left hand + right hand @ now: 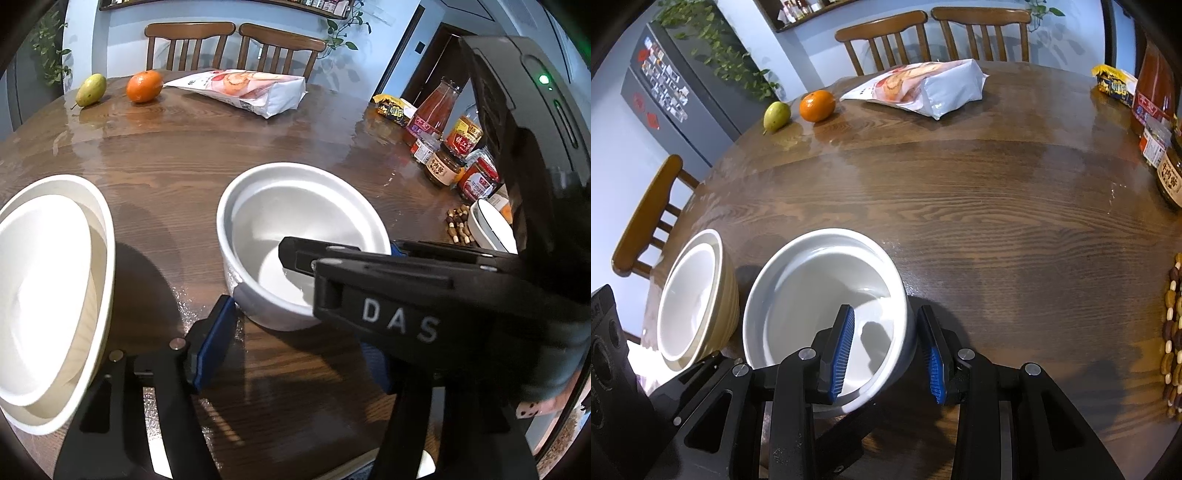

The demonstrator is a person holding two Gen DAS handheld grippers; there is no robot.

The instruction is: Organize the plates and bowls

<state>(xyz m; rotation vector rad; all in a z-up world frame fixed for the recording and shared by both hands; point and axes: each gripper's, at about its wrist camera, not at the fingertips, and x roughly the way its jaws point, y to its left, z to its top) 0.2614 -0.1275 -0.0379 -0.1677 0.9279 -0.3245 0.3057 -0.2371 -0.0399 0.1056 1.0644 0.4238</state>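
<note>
A deep white bowl stands on the wooden table, and an inner rim line shows inside it. My right gripper straddles its near right wall, one blue pad inside and one outside, shut on that wall. My left gripper sits low in front of the bowl with its jaws apart. Its left pad is beside the bowl's lower left wall, and the right pad is mostly hidden behind the right gripper. A beige ribbed bowl with a white bowl nested inside stands to the left.
At the table's far side lie a pear, an orange and a white snack bag, with chairs behind. On the right are jars and sauce bottles, a bead trivet and another white dish.
</note>
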